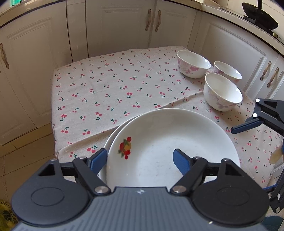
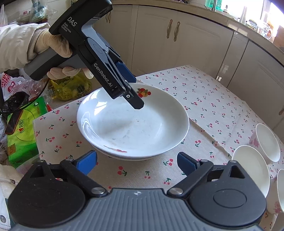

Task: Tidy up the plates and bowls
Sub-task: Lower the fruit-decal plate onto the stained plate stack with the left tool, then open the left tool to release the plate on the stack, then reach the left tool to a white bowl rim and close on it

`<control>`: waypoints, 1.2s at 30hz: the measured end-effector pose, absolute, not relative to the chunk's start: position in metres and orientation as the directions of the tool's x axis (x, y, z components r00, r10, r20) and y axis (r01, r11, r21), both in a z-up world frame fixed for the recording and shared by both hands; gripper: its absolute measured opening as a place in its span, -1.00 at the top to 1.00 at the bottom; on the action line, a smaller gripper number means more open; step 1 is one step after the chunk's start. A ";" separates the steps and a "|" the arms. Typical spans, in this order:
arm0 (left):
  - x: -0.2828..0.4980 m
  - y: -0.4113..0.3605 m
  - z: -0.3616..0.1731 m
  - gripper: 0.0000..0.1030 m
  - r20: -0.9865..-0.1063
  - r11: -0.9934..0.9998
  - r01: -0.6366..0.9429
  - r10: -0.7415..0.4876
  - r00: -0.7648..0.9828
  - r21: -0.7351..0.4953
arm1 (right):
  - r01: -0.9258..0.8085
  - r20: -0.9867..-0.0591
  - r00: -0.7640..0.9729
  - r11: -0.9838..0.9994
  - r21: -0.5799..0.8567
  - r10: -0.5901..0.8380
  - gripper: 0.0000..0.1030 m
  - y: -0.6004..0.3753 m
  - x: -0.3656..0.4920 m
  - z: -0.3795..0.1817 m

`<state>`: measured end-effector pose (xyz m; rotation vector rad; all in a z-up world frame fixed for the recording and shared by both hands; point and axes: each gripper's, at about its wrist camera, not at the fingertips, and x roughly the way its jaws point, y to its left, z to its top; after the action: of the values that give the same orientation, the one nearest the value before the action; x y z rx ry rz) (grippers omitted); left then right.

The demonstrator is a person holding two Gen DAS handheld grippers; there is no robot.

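Two white deep plates are stacked on the cherry-print tablecloth; the top plate [image 1: 170, 142] [image 2: 133, 122] has a fruit decal. My left gripper [image 1: 141, 160] [image 2: 134, 88] is open, its fingers astride the near rim of the top plate, one over the inside, one outside; contact is unclear. Three white bowls with pink flowers [image 1: 193, 64] [image 1: 227, 71] [image 1: 222, 91] stand at the right side of the table; they also show in the right wrist view [image 2: 249, 167]. My right gripper [image 2: 137, 162] [image 1: 248, 120] is open and empty, just short of the plates.
The tablecloth [image 1: 106, 88] covers a small table with cream cabinets [image 1: 115, 26] behind it. A green tissue pack [image 2: 21, 128] and plastic bags [image 2: 71, 87] lie past the table's left edge. A black wok [image 1: 259, 14] sits on the counter.
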<state>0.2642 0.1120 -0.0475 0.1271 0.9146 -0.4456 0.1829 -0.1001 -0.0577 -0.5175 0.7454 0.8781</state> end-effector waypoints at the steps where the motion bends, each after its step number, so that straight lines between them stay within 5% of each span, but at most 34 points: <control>1: 0.264 0.112 -0.047 -0.61 -0.788 0.905 0.420 -0.309 0.532 -0.071 | -0.830 -0.760 0.422 0.548 -0.104 0.494 -0.94 -0.101 0.182 -0.058; 20: 0.245 0.081 -0.019 -0.63 -0.713 0.884 0.466 -0.350 0.608 -0.037 | -0.538 -0.658 0.690 0.822 -0.187 0.302 -1.00 -0.159 0.166 -0.053; 36: 0.282 -0.030 -0.016 -0.63 -0.708 0.792 0.610 -0.426 0.563 0.008 | -0.296 -0.571 0.808 0.937 -0.185 0.142 -1.00 -0.211 0.190 -0.067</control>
<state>0.2821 -0.0300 -0.0155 0.2653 0.7551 -0.6182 0.1901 -0.2111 -0.0667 -0.2734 0.5853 0.2376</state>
